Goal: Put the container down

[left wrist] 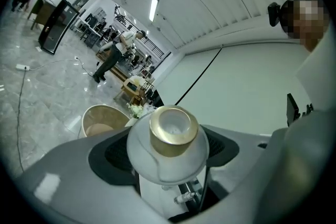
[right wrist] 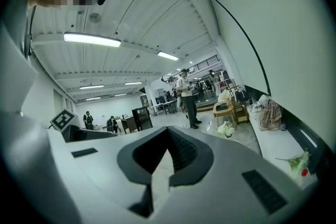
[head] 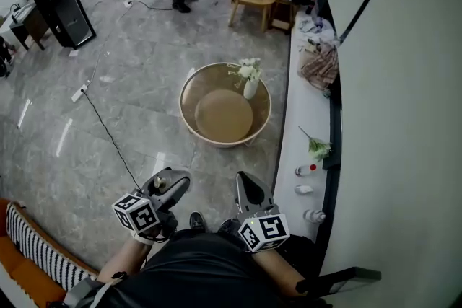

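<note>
Left hand-held gripper, low in front of the torso and tipped slightly down, is clamped on a white rounded container with gold neck. The container's mouth faces the camera and it is off any surface. Right hand-held gripper is just beside it in the same pose, jaws together, nothing between them. Open grey marble floor ahead. Round gold-rimmed low surface beyond carries a white vase of white flowers near its far-right rim. White ledge along the right wall has small bottles on it.
</note>
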The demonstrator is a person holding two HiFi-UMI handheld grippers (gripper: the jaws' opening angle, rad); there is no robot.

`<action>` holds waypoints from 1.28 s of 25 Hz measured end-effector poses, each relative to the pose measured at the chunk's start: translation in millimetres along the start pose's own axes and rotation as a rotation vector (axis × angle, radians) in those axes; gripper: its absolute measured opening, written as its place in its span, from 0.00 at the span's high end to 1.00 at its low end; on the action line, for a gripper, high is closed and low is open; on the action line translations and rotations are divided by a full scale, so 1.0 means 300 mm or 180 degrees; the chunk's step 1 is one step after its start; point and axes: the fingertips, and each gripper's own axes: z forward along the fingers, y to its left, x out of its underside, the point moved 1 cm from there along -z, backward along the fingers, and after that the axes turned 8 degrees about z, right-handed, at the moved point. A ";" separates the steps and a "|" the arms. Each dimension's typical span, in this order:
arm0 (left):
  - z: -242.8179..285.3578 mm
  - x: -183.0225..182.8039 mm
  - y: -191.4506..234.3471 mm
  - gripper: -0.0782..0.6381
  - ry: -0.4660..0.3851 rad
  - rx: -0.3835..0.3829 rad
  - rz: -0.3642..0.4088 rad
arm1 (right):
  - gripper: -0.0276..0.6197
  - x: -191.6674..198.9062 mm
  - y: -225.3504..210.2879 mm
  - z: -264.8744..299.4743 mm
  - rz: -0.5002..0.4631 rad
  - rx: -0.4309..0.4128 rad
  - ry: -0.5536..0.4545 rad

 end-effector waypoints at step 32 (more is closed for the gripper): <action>-0.101 -0.118 0.401 0.39 -0.0154 -0.0473 -0.0142 | 0.95 0.147 0.159 0.426 0.0210 -0.0430 0.0407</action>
